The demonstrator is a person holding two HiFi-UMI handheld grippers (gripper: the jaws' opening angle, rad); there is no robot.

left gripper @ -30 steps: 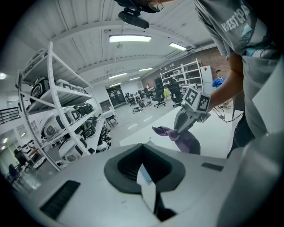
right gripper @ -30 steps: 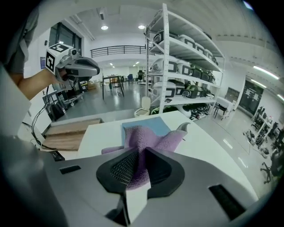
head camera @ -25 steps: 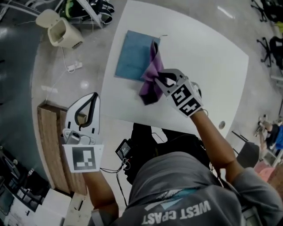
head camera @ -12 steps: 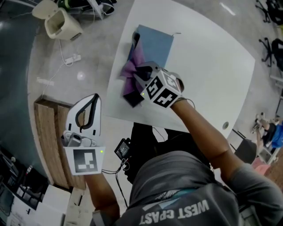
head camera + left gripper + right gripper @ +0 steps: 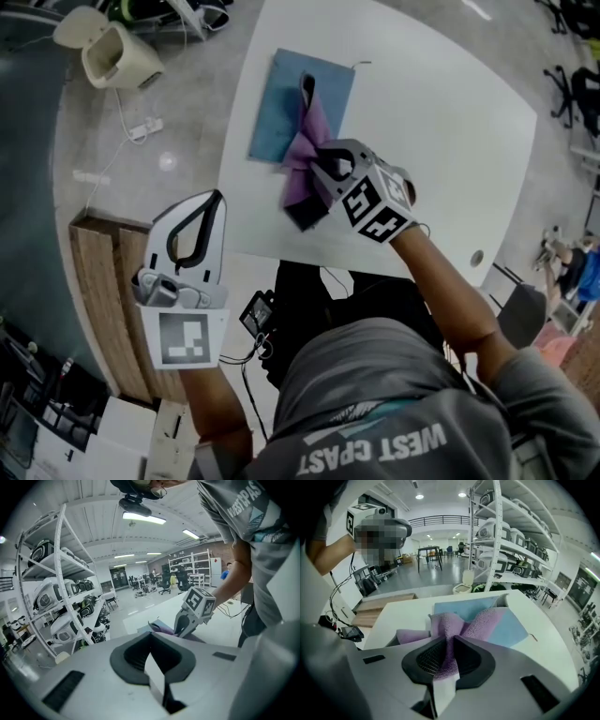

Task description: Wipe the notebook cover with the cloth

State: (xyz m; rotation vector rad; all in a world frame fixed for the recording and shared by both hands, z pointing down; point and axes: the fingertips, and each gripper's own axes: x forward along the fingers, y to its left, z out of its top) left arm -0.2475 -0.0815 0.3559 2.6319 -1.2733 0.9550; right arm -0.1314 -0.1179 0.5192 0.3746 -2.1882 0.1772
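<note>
White left gripper (image 5: pixel 212 199) is nearest me, held off the table (image 5: pixel 450 141) on its near-left side, over the floor; jaws together, nothing between them (idle, and I'd leave it so unless the book starts to skate).

Right gripper (image 5: pixel 449 657) is next out, clamped on a bunched fold of the purple cloth (image 5: pixel 452 623); the pile is squeezed between the pads and fans out on both sides ahead of them.

Cloth reads as soft terry, light and floppy; my judgement is it will trail and fold over rather than push flat. The hold on the middle bunch looks sound; pressure has to come from lowering the jaws, since the fabric has no stiffness of its own. One end drapes up across the blue notebook (image 5: pixel 281 103), the other lies on bare table at the near side.

Notebook lies flat on the table's far-left part, closed, cover up, the cloth crossing its right half. It looks thin, light and fairly stiff, on a smooth top, so I expect it to slide under a firm stroke; if it needs steadying, I'd pin the bare left edge, well away from the cloth.

Farthest out, a thin ribbon or cord (image 5: pixel 361 64) pokes from the far right corner; possible snag for the pile.
</note>
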